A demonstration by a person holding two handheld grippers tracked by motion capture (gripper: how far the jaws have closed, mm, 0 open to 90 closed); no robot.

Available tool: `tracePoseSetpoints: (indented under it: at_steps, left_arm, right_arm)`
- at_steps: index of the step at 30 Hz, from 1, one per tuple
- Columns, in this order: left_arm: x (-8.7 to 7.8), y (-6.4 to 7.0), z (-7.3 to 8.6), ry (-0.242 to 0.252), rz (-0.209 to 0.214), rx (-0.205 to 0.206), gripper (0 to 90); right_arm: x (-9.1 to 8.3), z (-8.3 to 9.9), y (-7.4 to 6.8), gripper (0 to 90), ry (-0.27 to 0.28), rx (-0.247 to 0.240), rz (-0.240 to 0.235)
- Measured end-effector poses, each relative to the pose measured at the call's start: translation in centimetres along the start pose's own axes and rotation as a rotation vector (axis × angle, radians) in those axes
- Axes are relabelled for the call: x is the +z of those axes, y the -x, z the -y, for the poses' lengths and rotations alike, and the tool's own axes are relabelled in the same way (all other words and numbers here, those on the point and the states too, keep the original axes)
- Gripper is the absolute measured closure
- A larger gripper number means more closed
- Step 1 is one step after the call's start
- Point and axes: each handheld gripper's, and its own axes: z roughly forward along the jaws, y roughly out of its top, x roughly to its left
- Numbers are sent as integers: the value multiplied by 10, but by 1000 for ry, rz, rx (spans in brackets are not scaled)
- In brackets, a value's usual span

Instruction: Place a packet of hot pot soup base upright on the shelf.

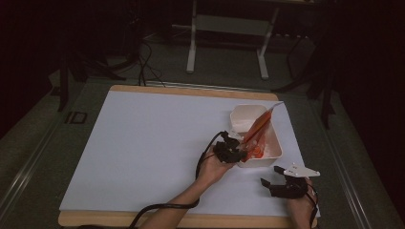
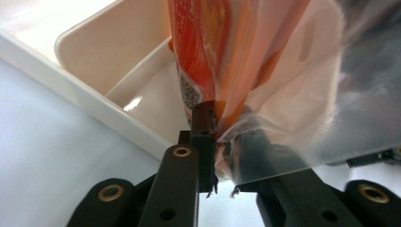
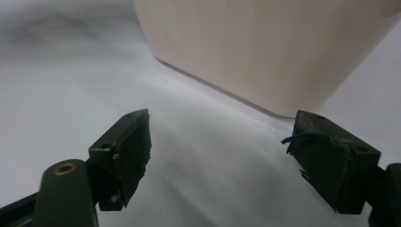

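From above, the left tongs (image 1: pixel 232 150) hold an orange packet (image 1: pixel 258 131) slanting into the white bin (image 1: pixel 272 151) at four o'clock on the surface (image 1: pixel 143 143); the right tongs (image 1: pixel 279 183) wait at five o'clock. Along the left tongs (image 2: pixel 213 142), they are clenched on the packet's (image 2: pixel 198 61) edge, so it looks nearly placed, not yet released. The right tongs (image 3: pixel 217 156) gape, empty, near the bin (image 3: pixel 265 47).
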Motion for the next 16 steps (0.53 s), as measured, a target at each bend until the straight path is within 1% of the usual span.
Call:
tracePoseSetpoints:
  at_steps: [1,2,3,4,6,7,9,11,12,14,15,16]
  left_arm:
    - [-3,0,-2,-5,7,5,745]
    - [-5,0,-2,-2,12,7,671]
    - [-12,-1,-3,21,24,5,630]
    - [-19,-1,-3,56,35,-1,580]
    - [-38,-5,-4,92,45,5,562]
    - [-50,-8,-3,115,38,10,548]
    - [-67,-15,2,129,33,6,528]
    - [-80,-22,8,131,6,0,510]
    - [-86,-26,11,140,3,-8,513]
    - [-97,-34,18,163,11,-38,518]
    - [-102,-36,22,172,2,-37,518]
    - [-106,-39,26,169,-12,-36,516]
  right_arm:
    - [0,0,0,208,4,2,-1]
    - [0,0,0,208,8,6,-1]
    - [-1,0,1,208,8,5,-2]
    - [-1,0,1,208,9,5,-3]
    - [-1,0,0,208,10,3,-1]
    - [-1,0,0,208,12,1,0]
    - [-1,0,0,208,11,-1,3]
    - [-1,0,0,208,10,1,5]
    - [-1,0,0,208,10,3,4]
    - [-1,0,0,207,9,2,5]
    - [-1,0,0,208,6,1,7]
    - [0,0,0,207,7,4,7]
